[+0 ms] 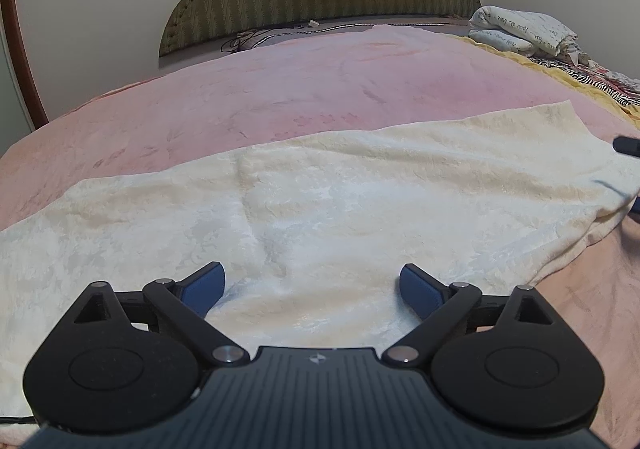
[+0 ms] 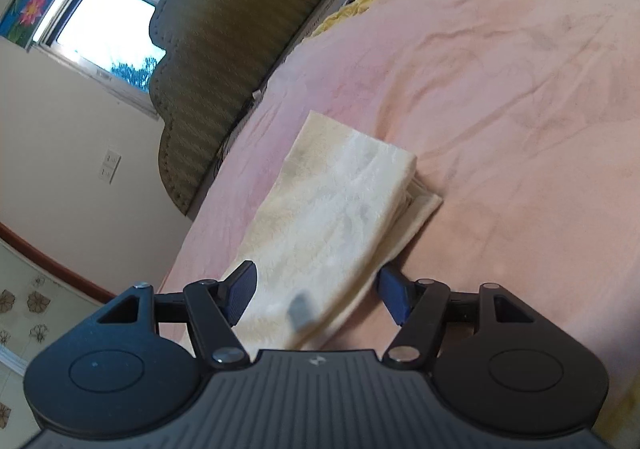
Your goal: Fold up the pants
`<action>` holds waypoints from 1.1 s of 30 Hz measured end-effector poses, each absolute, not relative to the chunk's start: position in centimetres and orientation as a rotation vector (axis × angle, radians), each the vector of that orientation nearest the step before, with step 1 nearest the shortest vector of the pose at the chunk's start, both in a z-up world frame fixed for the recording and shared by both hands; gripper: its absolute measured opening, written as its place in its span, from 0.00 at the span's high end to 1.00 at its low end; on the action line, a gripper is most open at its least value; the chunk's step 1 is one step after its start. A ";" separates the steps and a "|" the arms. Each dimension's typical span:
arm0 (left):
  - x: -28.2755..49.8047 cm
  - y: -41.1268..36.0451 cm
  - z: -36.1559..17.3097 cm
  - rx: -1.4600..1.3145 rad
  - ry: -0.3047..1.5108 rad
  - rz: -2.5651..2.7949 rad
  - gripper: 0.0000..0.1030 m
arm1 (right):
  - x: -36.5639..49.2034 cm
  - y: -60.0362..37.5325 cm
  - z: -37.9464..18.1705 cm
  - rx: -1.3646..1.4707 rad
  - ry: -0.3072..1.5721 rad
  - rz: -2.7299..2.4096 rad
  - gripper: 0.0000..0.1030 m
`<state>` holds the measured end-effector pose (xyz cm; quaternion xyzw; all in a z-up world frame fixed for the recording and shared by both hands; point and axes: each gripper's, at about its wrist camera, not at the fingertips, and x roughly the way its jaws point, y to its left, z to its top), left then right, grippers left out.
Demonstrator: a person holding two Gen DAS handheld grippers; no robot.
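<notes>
On the pink bedspread (image 1: pixel 280 89) lie the cream pants (image 1: pixel 320 201), spread lengthwise across the near part of the bed and folded into a long band, their layered end edges showing in the right wrist view (image 2: pixel 416 201). Over the near edge of this band hangs the left gripper (image 1: pixel 311 289), tilted downward toward the fabric, its blue fingers (image 1: pixel 204 289) standing wide apart with the cloth lying below and between them; neither pad presses on it. At the far right border of that view a dark finger of the other tool peeks in beside the end of the pants.

From that end, the right gripper (image 2: pixel 316 295) looks along the length of the pants toward the green padded headboard (image 2: pixel 224 61), rolled so that the bed slants across the picture. Its fingers (image 2: pixel 394 295) stand apart on either side of the band's near end, one over the cloth, one just beside its edge above the bedspread; no grip shows. A small grey tag (image 2: pixel 302 309), blurred, sits on the fabric between them. Folded bedding (image 1: pixel 524 31) lies near the headboard's far corner.
</notes>
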<state>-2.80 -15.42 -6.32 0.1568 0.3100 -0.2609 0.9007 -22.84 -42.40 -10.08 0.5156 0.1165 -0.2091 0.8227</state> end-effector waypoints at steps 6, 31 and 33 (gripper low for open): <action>-3.0 -15.3 -6.8 0.322 0.618 -0.532 0.03 | -20.4 -43.8 -10.3 1.049 0.192 -0.480 0.36; -2.4 -14.0 -7.7 0.237 0.633 -0.557 0.00 | -16.4 -38.3 -6.9 0.417 0.315 -0.600 0.84; -2.4 -14.0 -7.7 0.237 0.633 -0.557 0.00 | -16.0 -36.7 -6.4 0.310 0.320 -0.596 0.84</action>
